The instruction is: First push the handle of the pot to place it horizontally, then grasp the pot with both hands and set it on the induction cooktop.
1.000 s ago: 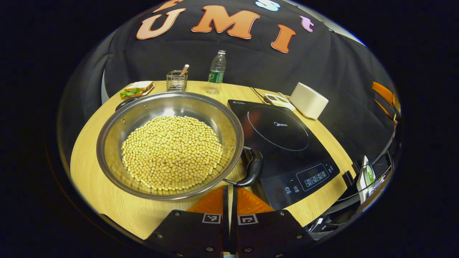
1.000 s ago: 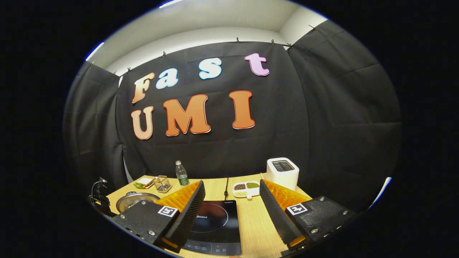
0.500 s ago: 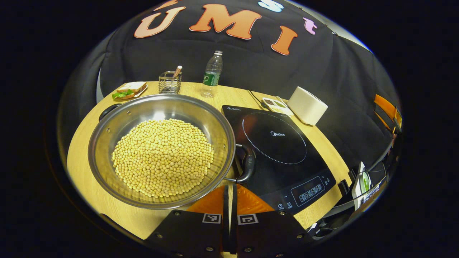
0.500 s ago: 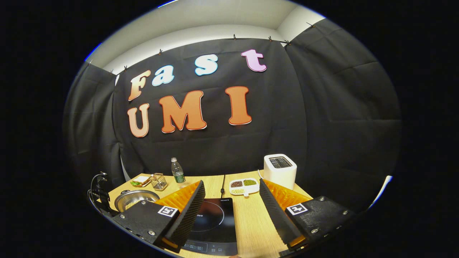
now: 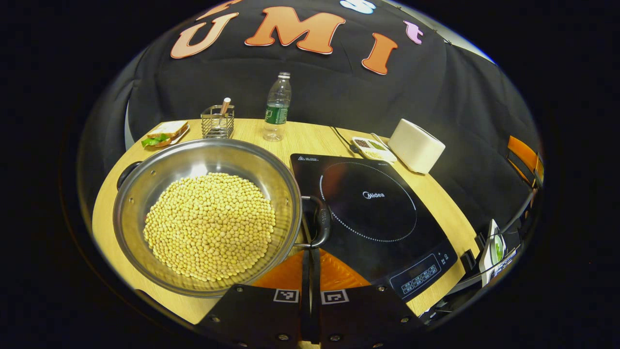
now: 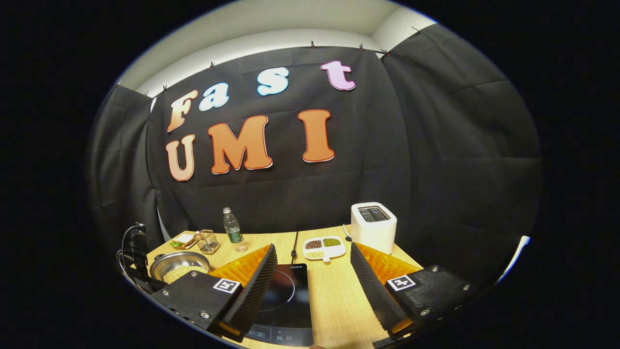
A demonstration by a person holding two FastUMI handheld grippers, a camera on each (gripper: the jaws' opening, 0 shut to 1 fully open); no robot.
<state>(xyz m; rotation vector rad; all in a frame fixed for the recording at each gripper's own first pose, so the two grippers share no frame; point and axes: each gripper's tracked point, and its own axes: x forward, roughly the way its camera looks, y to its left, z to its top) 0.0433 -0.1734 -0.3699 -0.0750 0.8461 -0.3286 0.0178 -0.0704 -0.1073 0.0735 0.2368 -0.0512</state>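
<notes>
Left claw: two black plates at six o'clock, dotted with silver screws, each carrying a small square black-and-white marker. Orange finger backs sit behind, split by a thin dark seam.

Right claw: black ribbed fingers with orange backs at seven and five o'clock, black screwed plates behind, each with a square marker.

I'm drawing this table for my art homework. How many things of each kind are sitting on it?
Round steel pot of yellow beans: 1
Flat black induction cooktop: 1
White boxy toaster: 1
Clear plastic water bottle: 1
Wire mesh holder: 1
Sandwich with green lettuce: 1
White divided dish of beans: 1
Total: 7
</notes>
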